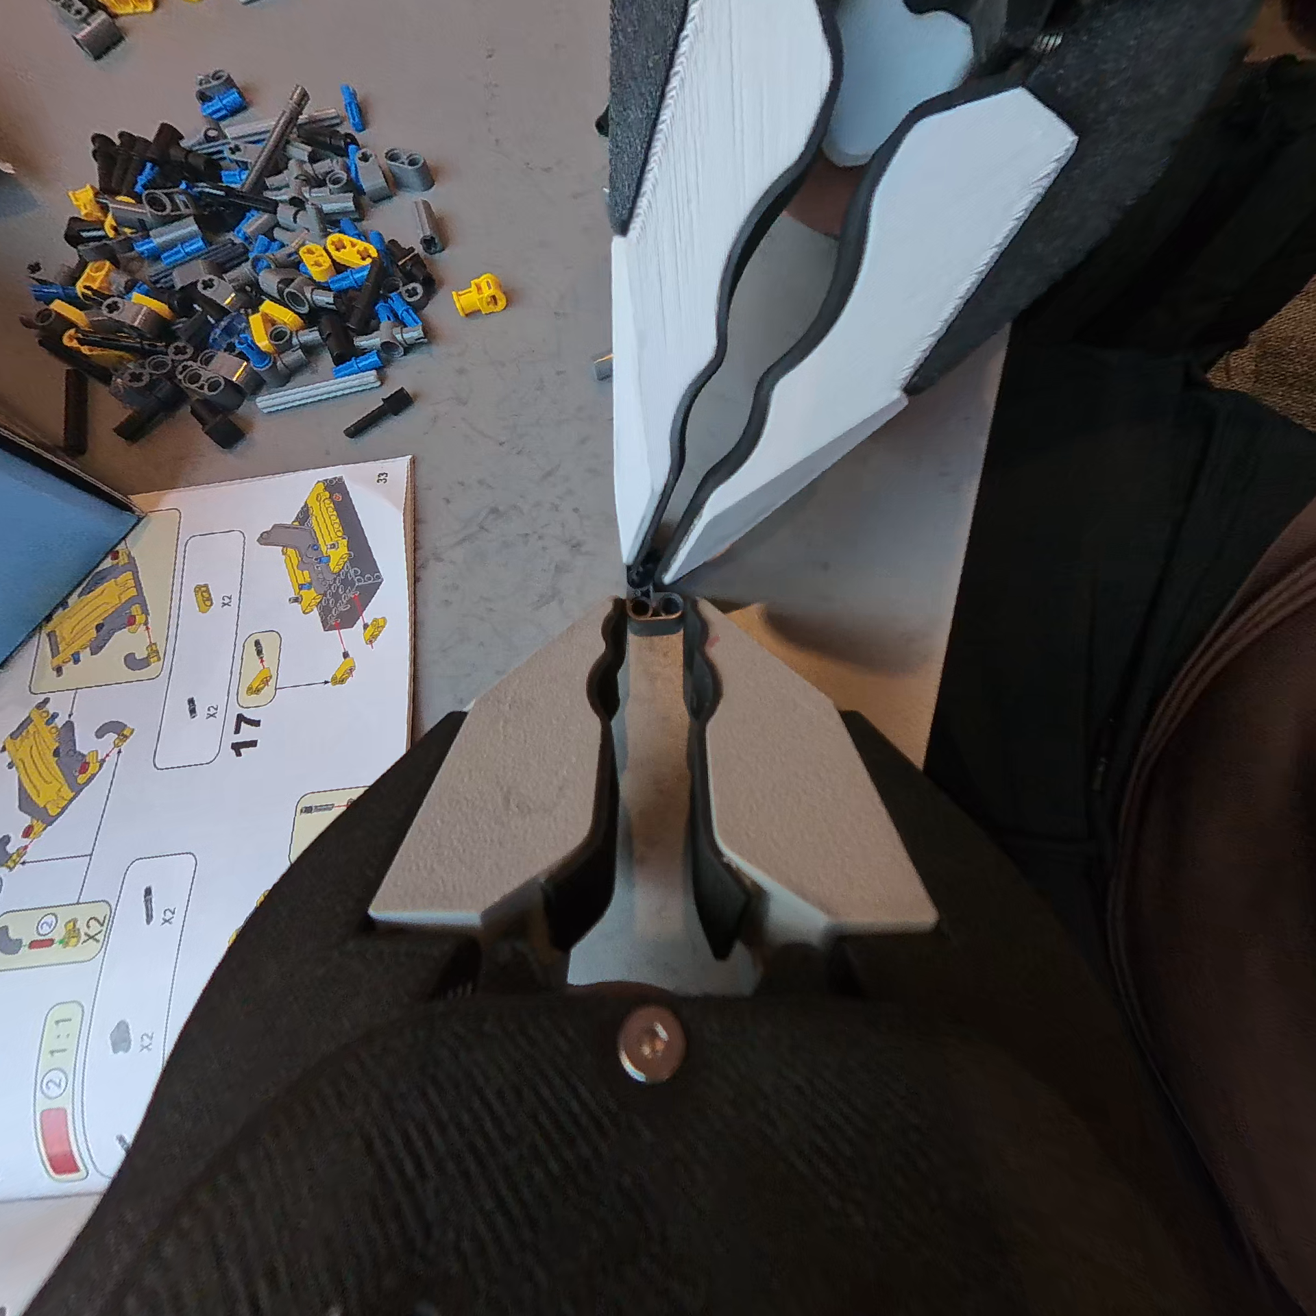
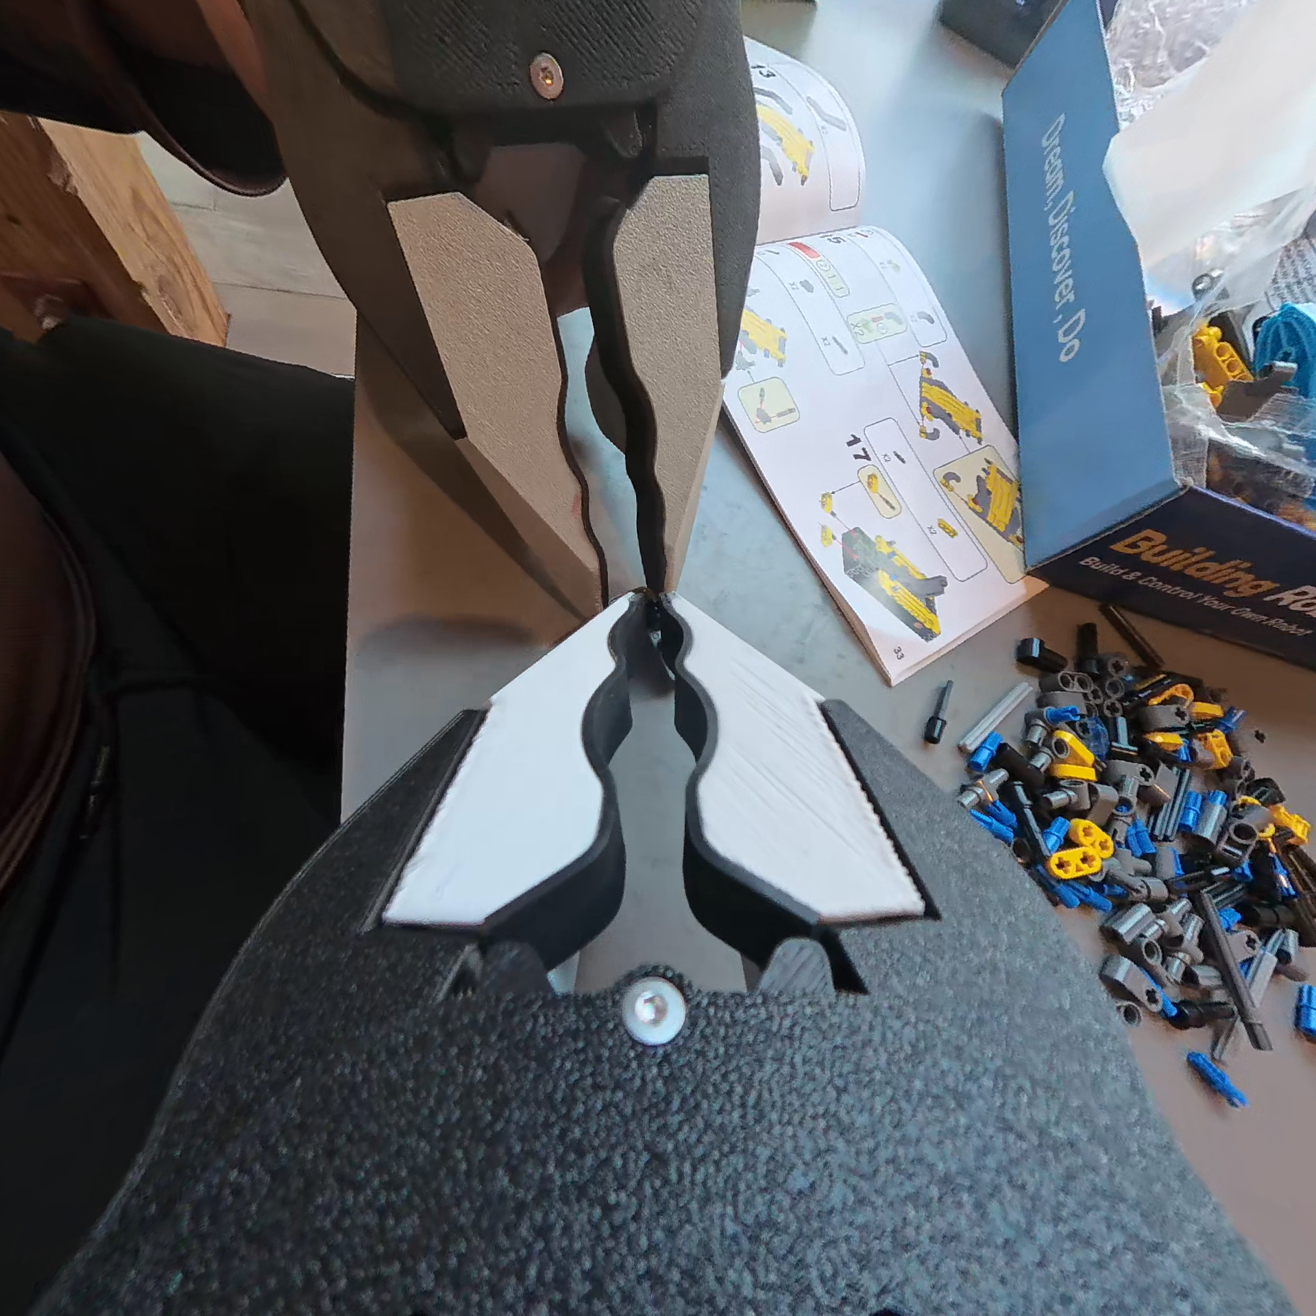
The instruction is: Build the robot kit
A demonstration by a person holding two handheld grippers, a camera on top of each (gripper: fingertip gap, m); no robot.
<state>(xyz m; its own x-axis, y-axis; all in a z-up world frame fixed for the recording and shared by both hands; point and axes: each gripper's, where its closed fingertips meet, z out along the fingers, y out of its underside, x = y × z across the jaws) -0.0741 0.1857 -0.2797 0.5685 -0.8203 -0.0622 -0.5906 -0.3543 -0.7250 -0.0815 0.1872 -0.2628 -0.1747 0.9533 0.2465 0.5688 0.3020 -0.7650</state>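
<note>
My left gripper (image 1: 655,605), with grey fingers, is shut on a small grey two-hole connector (image 1: 656,619) at its tips, held above the table's near edge. My right gripper (image 2: 649,614), with white fingers, is shut on a small black pin (image 2: 654,628). The two grippers meet tip to tip, and the pin touches the connector's end. In the left wrist view the right gripper (image 1: 646,570) comes down from the top with the pin (image 1: 643,578). In the right wrist view the left gripper (image 2: 651,585) comes down from the top; the connector is hidden there.
A pile of small grey, black, blue and yellow building parts (image 1: 228,263) lies on the grey table (image 1: 498,463); it also shows in the right wrist view (image 2: 1153,819). An open instruction booklet (image 1: 213,712) and a blue box (image 2: 1089,356) holding bagged parts lie beyond. A person's dark clothing (image 1: 1104,641) is beside the table edge. My left and right fingertips are right by each other.
</note>
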